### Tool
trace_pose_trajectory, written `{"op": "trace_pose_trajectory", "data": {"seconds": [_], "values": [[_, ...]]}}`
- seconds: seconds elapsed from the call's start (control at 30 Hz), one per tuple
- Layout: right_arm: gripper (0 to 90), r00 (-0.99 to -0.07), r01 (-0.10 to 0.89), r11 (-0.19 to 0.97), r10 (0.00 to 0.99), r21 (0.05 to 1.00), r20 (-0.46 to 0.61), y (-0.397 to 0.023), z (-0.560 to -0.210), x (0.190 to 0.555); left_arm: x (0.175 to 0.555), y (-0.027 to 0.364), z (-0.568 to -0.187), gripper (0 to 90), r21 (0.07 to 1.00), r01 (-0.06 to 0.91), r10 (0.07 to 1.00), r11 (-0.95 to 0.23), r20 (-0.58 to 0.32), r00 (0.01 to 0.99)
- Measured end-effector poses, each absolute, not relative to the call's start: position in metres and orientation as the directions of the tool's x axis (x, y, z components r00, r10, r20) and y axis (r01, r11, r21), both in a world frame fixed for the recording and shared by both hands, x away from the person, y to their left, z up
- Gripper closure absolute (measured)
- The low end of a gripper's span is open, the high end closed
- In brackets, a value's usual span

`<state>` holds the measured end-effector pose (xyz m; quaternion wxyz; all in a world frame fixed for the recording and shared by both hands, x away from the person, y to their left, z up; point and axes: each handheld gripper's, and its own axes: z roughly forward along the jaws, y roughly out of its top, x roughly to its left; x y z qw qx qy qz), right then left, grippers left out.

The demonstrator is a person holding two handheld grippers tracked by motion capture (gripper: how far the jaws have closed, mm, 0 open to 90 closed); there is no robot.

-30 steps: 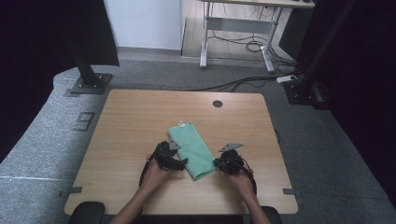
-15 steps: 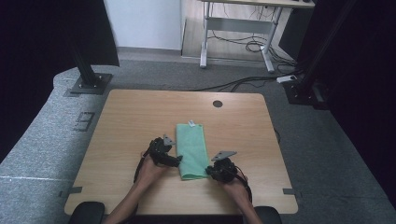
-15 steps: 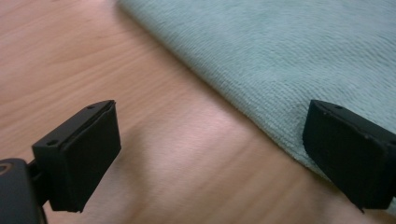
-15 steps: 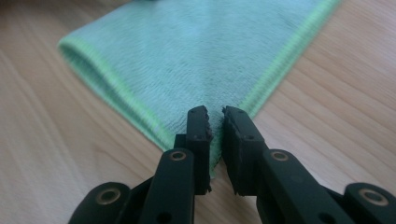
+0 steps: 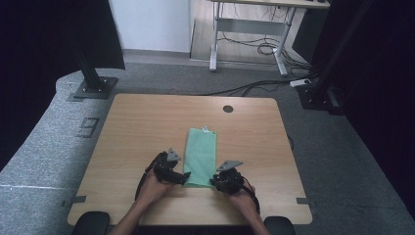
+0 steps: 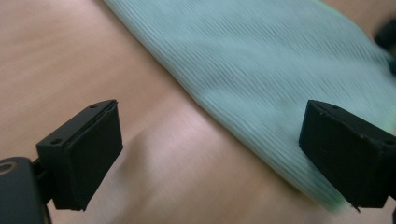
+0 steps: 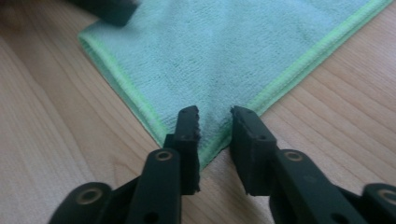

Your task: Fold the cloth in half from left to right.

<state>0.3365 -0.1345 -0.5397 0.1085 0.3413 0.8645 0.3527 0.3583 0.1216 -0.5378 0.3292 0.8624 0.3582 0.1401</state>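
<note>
A folded green cloth [image 5: 200, 155] lies flat on the wooden table [image 5: 137, 127], its long side running away from the person. My left gripper [image 5: 182, 178] sits at the cloth's near left corner. In the left gripper view, this gripper [image 6: 209, 109] stands wide open, with the cloth's edge [image 6: 261, 60] under its right jaw. My right gripper [image 5: 214, 182] is at the near right corner. In the right gripper view, its jaws [image 7: 215, 112] have just been opening. The cloth's corner [image 7: 224, 51] lies in the narrow gap between them, and the pads do not press on it.
A round cable hole [image 5: 228, 108] is near the table's far edge. A white tag [image 5: 206, 129] sticks out at the cloth's far end. Black stand bases [image 5: 93, 88] sit on the grey floor beyond the table, and a desk frame [image 5: 249, 44] stands behind.
The cloth has turned from slanted to straight. Both grippers have shifted with it toward the near edge. The right gripper's jaws have parted off the corner.
</note>
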Motion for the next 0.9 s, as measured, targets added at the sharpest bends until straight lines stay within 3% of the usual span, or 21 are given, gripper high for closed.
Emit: {"op": "trace_pose_trajectory", "data": {"seconds": [0.17,0.47,0.63,0.9], "values": [[59.9,-0.735,0.514,0.512,0.676,0.688,0.046,-0.137,-0.541,0.337,0.346,0.127,-0.543,6.0,0.658,0.521,0.713,-0.543,0.034,0.7],[50.8,-0.724,0.519,0.502,0.689,0.691,0.043,-0.141,-0.542,0.338,0.347,0.131,-0.548,4.9,0.678,0.532,0.72,-0.507,-0.007,0.694],[39.7,-0.709,0.514,0.471,0.704,0.717,0.046,-0.15,-0.538,0.34,0.343,0.142,-0.546,4.7,0.699,0.539,0.718,-0.469,-0.053,0.694],[24.3,-0.676,0.528,0.448,0.736,0.721,0.037,-0.182,-0.536,0.339,0.334,0.166,-0.545,3.5,0.682,0.536,0.721,-0.498,-0.018,0.692]]}}
